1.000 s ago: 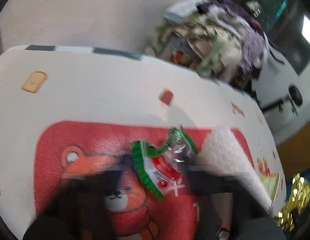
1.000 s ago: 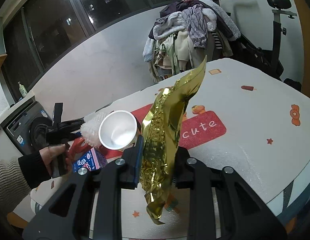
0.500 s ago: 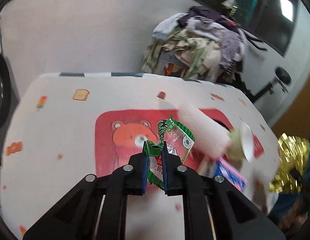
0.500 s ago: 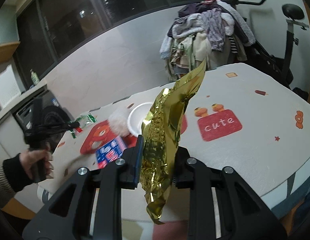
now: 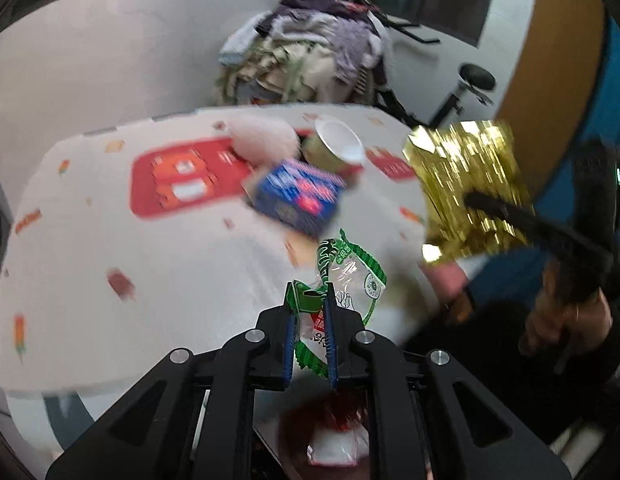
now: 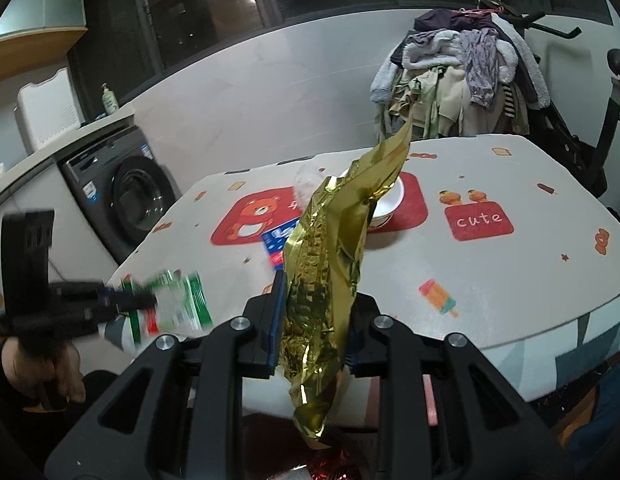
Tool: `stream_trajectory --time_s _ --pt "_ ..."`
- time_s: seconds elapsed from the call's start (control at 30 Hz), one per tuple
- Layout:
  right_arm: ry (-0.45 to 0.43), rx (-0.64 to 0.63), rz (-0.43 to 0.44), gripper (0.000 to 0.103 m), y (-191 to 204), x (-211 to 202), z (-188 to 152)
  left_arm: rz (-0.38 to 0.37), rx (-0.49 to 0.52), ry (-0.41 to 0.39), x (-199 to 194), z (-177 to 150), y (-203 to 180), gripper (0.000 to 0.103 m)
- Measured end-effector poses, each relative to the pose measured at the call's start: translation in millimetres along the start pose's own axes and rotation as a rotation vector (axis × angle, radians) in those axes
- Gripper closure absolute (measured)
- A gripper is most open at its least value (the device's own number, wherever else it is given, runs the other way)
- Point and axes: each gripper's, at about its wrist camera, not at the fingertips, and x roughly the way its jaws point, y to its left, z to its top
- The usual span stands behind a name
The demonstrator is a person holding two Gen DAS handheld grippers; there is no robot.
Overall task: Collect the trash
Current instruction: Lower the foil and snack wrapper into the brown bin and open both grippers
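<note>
Wrappers (image 5: 342,280) now off the table (image 5: 109,320).

The gold bag (image 6: 330,264) is crinkled, shiny foil. The green wrapper (image 5: 350,276) is glossy clear plastic film. Matt black plastic tongs (image 5: 310,340) carry bright metal screws. The worktop (image 6: 510,272) looks matt, printed.

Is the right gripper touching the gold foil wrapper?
Touching. The right wrist view shows the right gripper clamped on the gold foil wrapper, pads pressing both sides.

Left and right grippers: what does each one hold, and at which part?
Left gripper: green wrapper, pinched near its lower end. Right gripper: gold foil bag, clamped at its lower part.
</note>
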Motion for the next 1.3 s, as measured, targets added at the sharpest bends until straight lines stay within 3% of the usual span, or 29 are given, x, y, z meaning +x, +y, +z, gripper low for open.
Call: stream_trajectory --time_s 0.3,0.47,0.5,0.53,0.57,0.6,0.83,1.03,1.3 --pt "0.004 -0.037 -0.006 0.076 11 -32 -22 0.022 0.209 0.184 24 -64 -57 0.090" --pt "0.013 -0.025 -0.012 0.076 7 -39 -31 0.013 0.239 0.241 41 -77 -66 0.087" --pt "0.014 -0.025 -0.013 0.076 7 -40 -32 0.006 0.228 0.246 43 -79 -66 0.082" --pt "0.015 -0.025 -0.014 0.076 6 -41 -33 -0.004 0.215 0.245 44 -79 -65 0.062" --pt "0.017 -0.024 -0.014 0.076 6 -41 -34 -0.017 0.196 0.229 42 -80 -64 0.041" --pt "0.021 -0.023 -0.014 0.076 6 -41 -35 -0.014 0.193 0.215 39 -79 -65 0.035" --pt "0.084 -0.016 0.018 0.076 10 -29 -51 0.008 0.162 0.067 5 -69 -64 0.014" --pt "0.194 -0.053 0.072 0.076 28 -10 -73 0.100 0.132 -0.095 -36 -66 -53 0.008" --pt "0.379 -0.151 0.143 0.076 61 18 -107 0.160 -0.006 -0.183 -58 -82 -25 0.006"
